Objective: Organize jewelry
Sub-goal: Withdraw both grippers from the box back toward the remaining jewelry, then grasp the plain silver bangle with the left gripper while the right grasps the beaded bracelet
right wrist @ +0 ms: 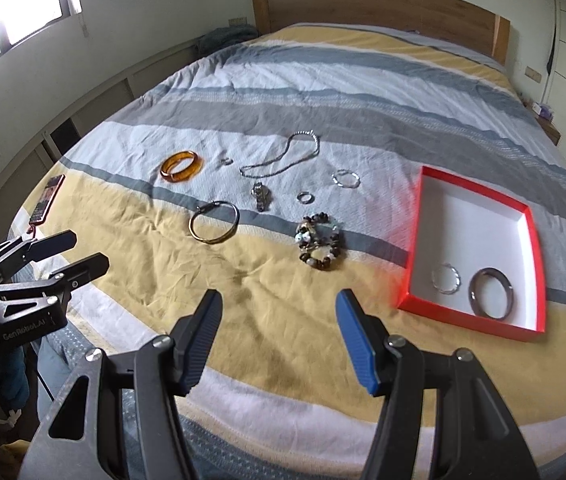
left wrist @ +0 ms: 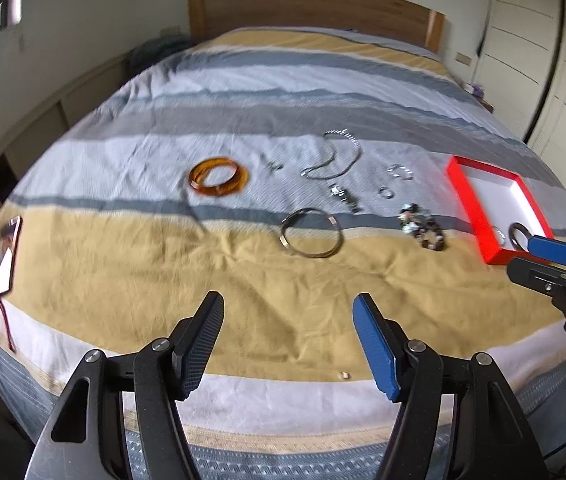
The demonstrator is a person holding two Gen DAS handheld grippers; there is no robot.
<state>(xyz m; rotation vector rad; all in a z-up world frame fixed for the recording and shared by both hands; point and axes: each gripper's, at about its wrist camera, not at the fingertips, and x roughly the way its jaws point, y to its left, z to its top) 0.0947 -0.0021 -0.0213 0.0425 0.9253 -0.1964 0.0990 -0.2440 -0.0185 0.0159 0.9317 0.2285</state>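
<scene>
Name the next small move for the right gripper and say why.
Probably bring the right gripper, open and holding nothing, forward onto the beaded bracelet. It is the loose piece nearest the red box, which holds only two rings so far, while the other pieces lie farther off on the bedspread.

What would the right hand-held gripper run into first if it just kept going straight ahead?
Probably the striped yellow, white and grey bedspread first: the open right hand-held gripper points down at a bare yellow band. The brown-and-white beaded bracelet lies just beyond, slightly right. Depth is hard to judge.
</scene>
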